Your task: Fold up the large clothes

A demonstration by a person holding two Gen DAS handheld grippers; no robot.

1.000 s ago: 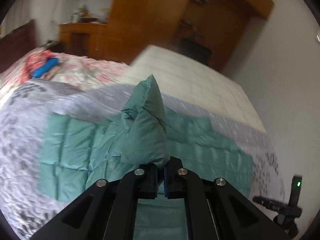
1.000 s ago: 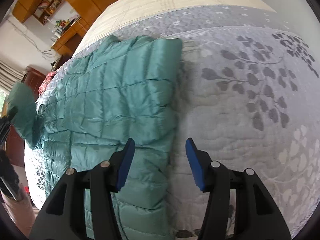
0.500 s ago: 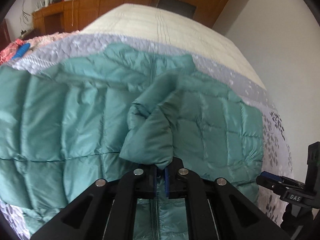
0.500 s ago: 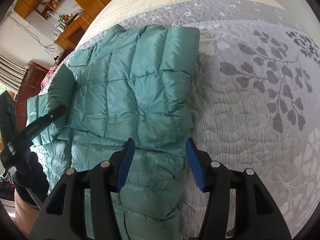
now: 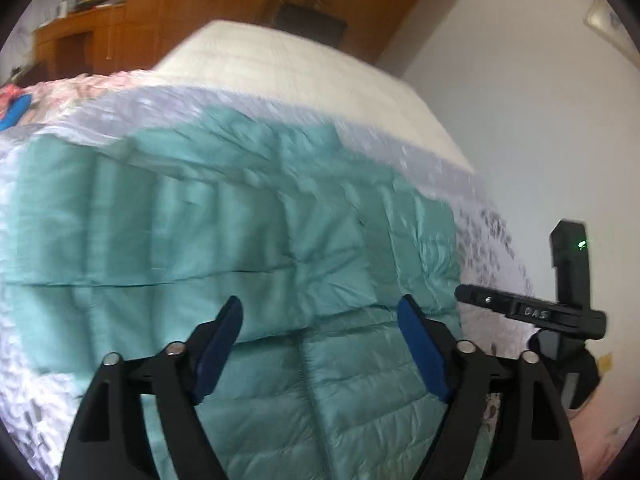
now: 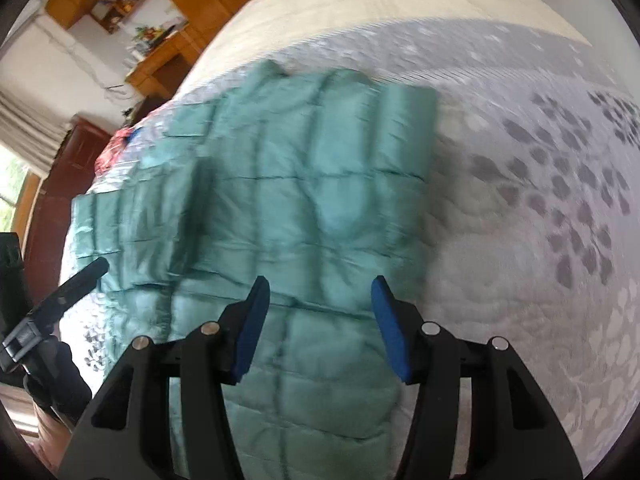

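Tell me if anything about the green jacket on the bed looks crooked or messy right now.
Nothing stands out. The green jacket lies flat on the grey bedspread with both sleeves folded across it; both frames are motion-blurred, so small wrinkles can't be judged.

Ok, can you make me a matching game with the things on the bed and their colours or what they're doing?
Things:
1. puffy jacket
2. bedspread
3. left gripper
4. mattress end

Descriptions:
A. cream, bare
B. open, holding nothing
C. teal green, lying flat
D. grey with a leaf pattern

Pairs: 1-C, 2-D, 3-B, 4-A
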